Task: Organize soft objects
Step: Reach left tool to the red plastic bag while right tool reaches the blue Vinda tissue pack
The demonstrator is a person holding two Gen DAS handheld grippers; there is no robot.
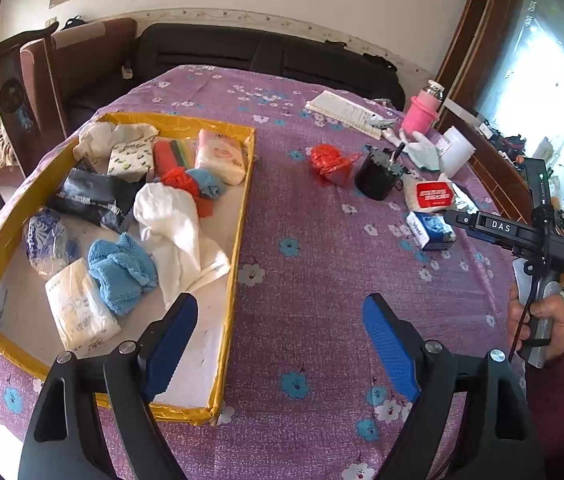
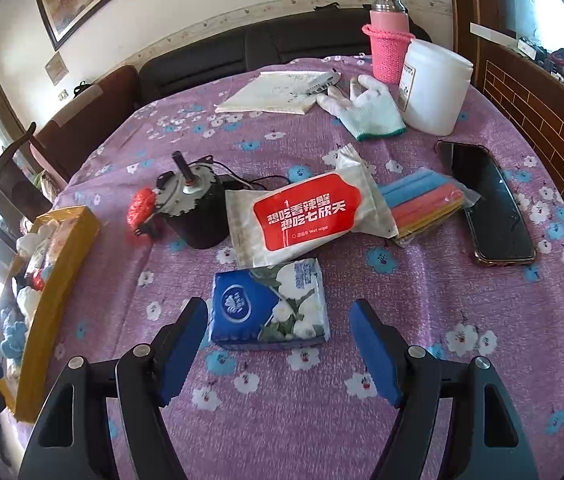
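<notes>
A broad strip of bare purple flowered worktop (image 1: 302, 240) lies open between the yellow-rimmed cardboard tray (image 1: 237, 248) and the black cylindrical motor (image 2: 197, 216). Behind the blue-and-white tissue pack (image 2: 269, 304), the red-labelled wet-wipe packet (image 2: 302, 212) touches it, crowding that side.

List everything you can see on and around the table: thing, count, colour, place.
tray: 1, yellow-edged, table's left
towels: 2, light blue, in tray
white cloths: 2, in tray
tissue packs: 3, pale, in tray
black pouch: 1, in tray
red bag: 1, beside motor
motor: 1, black, table centre
wet wipe pack: 1, red and white
blue tissue pack: 1, before right gripper
coloured strip pack: 1, beside phone
phone: 1, black
glove: 1, white
white tub: 1
pink bottle: 1
notebook: 1, white
left gripper: open, empty
right gripper: open, empty
</notes>
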